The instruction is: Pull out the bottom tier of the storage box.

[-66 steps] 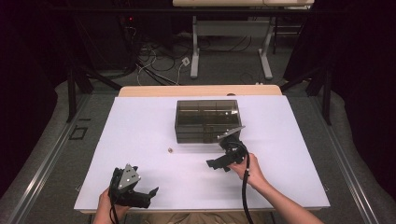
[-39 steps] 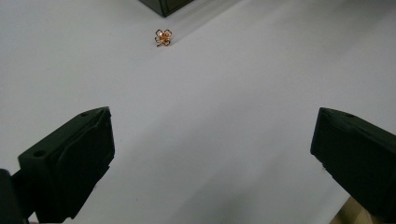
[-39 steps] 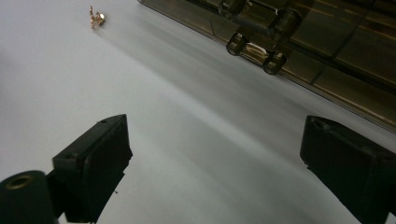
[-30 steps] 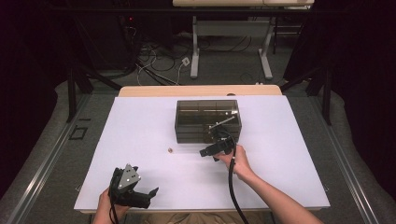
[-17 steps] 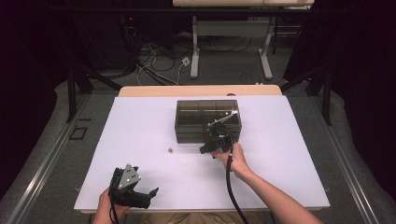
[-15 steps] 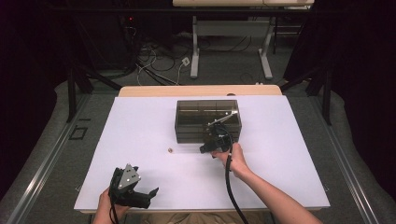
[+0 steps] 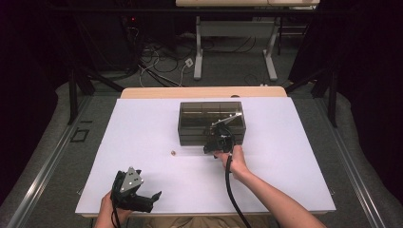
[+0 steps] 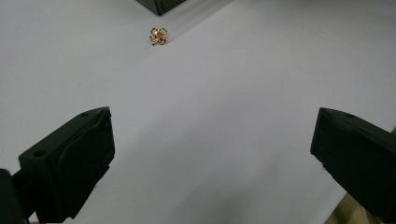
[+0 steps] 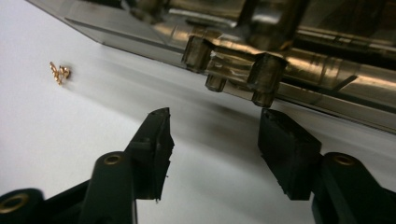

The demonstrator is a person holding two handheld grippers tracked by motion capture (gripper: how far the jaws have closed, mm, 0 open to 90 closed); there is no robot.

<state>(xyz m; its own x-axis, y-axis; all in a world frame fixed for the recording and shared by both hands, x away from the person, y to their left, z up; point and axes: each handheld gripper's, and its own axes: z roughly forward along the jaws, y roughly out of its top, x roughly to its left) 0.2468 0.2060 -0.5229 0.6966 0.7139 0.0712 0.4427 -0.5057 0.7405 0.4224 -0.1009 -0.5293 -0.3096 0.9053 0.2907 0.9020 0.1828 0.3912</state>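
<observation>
My right gripper (image 7: 215, 145) stands at the near face of the smoked-plastic box (image 7: 211, 122), which sits a little past the middle of the white table (image 7: 142, 123). In the right gripper view the jaws are parted to a moderate gap with nothing between them, and they point at the box's front latch (image 9: 236, 63), a small clasp projecting from the lower edge of the near wall; the right-hand jaw tip lies just under that clasp, though I cannot tell whether it touches. The right gripper (image 9: 212, 140) grips nothing. A small gold trinket (image 7: 173, 153) lies on the bare table surface to the left of my right gripper and apart from the box's near left corner; in the left gripper view it reads as a four-petalled gold piece (image 8: 159, 36) lying flat. My left gripper (image 7: 135, 192) is held at the near left edge of the table, well apart from the box and the trinket. Its jaws are spread wide and empty, with bare table between them (image 8: 212, 140).
</observation>
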